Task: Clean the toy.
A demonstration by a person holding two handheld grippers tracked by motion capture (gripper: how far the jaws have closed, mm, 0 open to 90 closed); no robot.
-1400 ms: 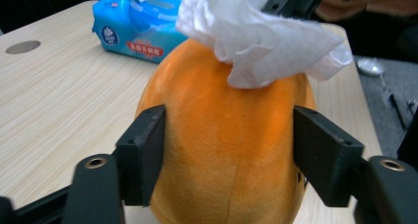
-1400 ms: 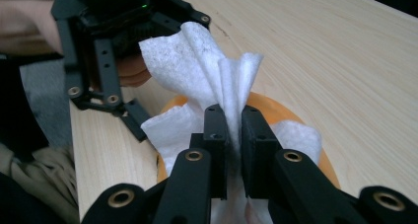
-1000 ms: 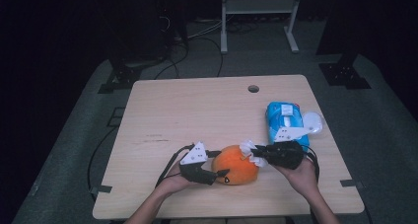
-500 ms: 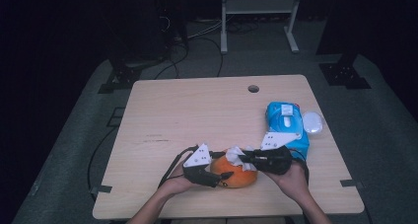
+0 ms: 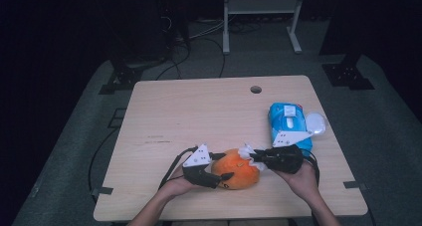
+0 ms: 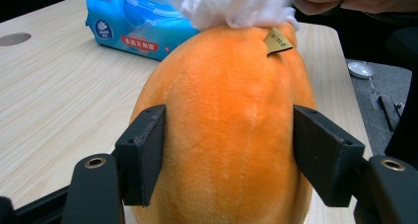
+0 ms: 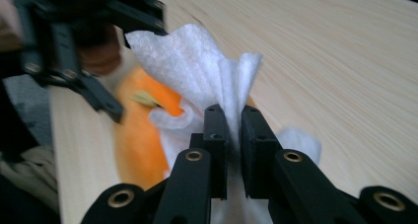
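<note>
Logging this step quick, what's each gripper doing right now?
Left gripper: closed on the orange plush toy.
Right gripper: shut on the white wipe.

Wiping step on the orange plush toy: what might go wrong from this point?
1. The left claw holds the orange plush toy by its soft sides; its jaws have just been opening slightly, so the toy may slip or roll under the wiping pressure.
2. The right claw pinches only a narrow fold of the white wipe; dragging it over plush could pull it free.
3. The blue wipes pack sits close behind the right hand and might get knocked.
</note>
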